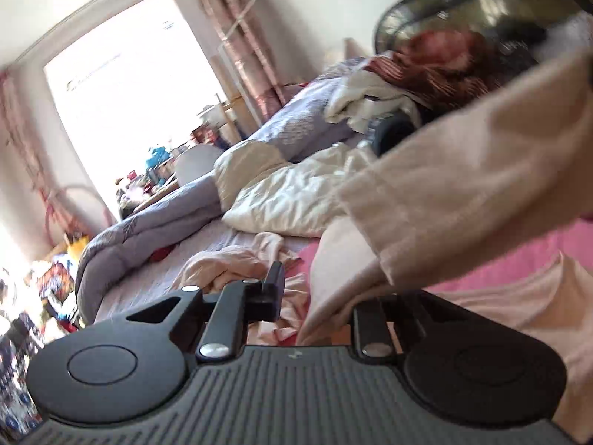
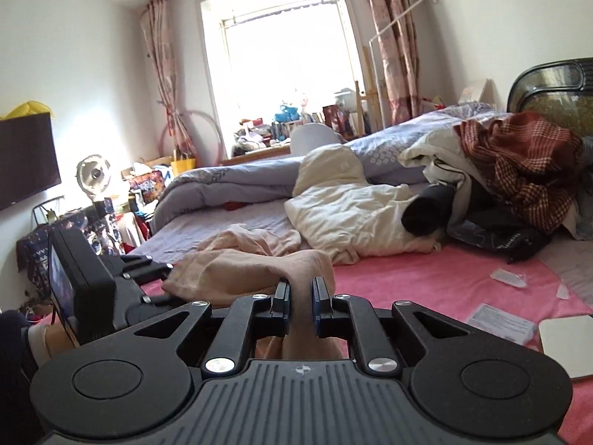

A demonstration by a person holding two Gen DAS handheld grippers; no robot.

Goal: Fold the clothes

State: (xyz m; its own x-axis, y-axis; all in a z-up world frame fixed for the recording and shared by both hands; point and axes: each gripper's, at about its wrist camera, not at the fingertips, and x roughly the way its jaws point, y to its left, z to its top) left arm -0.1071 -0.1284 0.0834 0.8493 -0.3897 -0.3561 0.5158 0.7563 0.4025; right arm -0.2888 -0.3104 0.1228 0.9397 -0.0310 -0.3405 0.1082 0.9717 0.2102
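A pale pink garment (image 2: 244, 256) lies crumpled on the pink bedsheet (image 2: 426, 278). My right gripper (image 2: 301, 291) is shut on a fold of it, and the cloth bulges up between both fingers. From there the fabric runs left to my left gripper (image 2: 81, 278). In the left wrist view the same garment (image 1: 463, 170) stretches in a wide band from the upper right down onto my left gripper (image 1: 315, 289). Its left finger (image 1: 275, 278) stands bare. The right one is buried under the cloth, so I cannot make out whether the pads press on it.
A white duvet (image 2: 352, 207) and a lilac quilt (image 2: 252, 178) are bunched across the bed. A pile with a red checked cloth (image 2: 519, 163) leans on the dark headboard (image 2: 548, 85). Papers (image 2: 500, 320) and a white flat slab (image 2: 570, 348) lie at the right.
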